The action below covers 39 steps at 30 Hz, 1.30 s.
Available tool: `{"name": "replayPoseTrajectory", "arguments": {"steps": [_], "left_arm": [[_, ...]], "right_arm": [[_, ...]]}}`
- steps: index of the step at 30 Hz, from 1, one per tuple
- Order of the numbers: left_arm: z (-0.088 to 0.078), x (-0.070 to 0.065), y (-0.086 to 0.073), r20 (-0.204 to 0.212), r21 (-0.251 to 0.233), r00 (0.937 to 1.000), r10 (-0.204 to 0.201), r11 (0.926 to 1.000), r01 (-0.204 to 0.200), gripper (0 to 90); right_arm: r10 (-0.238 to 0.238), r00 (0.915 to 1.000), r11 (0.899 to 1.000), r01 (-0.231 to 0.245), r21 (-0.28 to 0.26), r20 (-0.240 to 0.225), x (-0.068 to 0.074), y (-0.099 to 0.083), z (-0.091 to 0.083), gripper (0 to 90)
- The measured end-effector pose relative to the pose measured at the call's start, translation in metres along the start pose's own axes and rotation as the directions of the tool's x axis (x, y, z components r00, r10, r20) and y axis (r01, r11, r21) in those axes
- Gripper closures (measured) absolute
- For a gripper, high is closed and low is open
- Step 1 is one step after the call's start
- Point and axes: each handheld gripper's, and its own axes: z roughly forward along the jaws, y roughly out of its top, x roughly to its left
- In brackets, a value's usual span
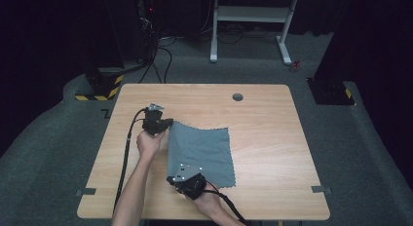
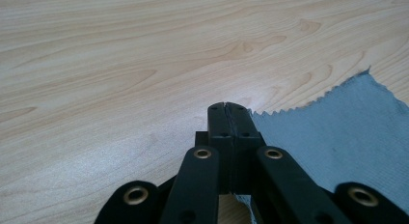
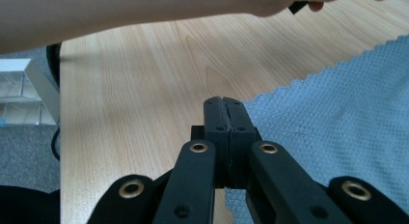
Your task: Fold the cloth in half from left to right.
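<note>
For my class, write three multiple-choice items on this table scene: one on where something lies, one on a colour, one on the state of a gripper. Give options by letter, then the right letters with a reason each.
1. Where on the light wooden table does the cloth lie?
A. in the table's middle part, towards the person
B. at the far right corner
C. hanging off the far edge

2. What colour is the zigzag-edged woven cloth?
A. red
B. grey-blue
C. yellow

3. How do the jaws of the left gripper stand?
A. wide open above the cloth
B. closed together at the cloth's corner
C. open around a cup

Answers:
1. A: the high view shows the cloth in the table's middle part, between the left gripper and the right gripper.
2. B: all three views show it grey-blue.
3. B: the left gripper view shows the jaws pressed together, with the cloth's edge at them.
</note>
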Motion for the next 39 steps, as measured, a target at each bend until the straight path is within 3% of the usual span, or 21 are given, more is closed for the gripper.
{"name": "replayPoseTrajectory", "arguments": {"steps": [3, 6, 13, 17, 23, 31, 39], "left_arm": [[0.005, -0.007, 0.002, -0.002, 0.019, 0.9997, 0.023, 0.9996, -0.023, 90.0], [0.012, -0.016, 0.004, 0.014, 0.001, 0.9993, 0.035, 0.9994, -0.035, 90.0], [0.03, -0.038, 0.009, -0.003, 0.057, 0.995, 0.1, 0.9934, -0.099, 90.0], [0.034, -0.042, 0.011, 0.0, 0.055, 0.9972, 0.075, 0.9957, -0.075, 90.0], [0.041, -0.051, 0.01, 0.008, 0.049, 0.9967, 0.081, 0.9955, -0.082, 90.0], [0.047, -0.065, 0.017, 0.023, 0.04, 0.9921, 0.123, 0.9914, -0.124, 90.0], [0.059, -0.093, 0.031, 0.039, 0.057, 0.9807, 0.191, 0.9795, -0.193, 90.0]], "right_arm": [[0.018, 0.9998, 1.0, -0.018, -0.003, 0.004, -0.002, -0.006, -0.006, 90.0], [0.032, 0.9993, 0.999, -0.032, -0.006, 0.019, -0.008, -0.014, -0.014, 90.0], [0.077, 0.9961, 0.997, -0.077, 0.001, 0.043, -0.02, -0.034, -0.031, 90.0], [0.079, 0.9952, 0.997, -0.079, 0.008, 0.058, -0.022, -0.043, -0.04, 90.0], [0.109, 0.9905, 0.994, -0.109, 0.005, 0.084, -0.028, -0.056, -0.054, 90.0], [0.117, 0.9855, 0.993, -0.12, 0.016, 0.123, -0.032, -0.069, -0.066, 90.0], [0.137, 0.9815, 0.99, -0.14, 0.01, 0.134, -0.035, -0.08, -0.077, 90.0]]}}
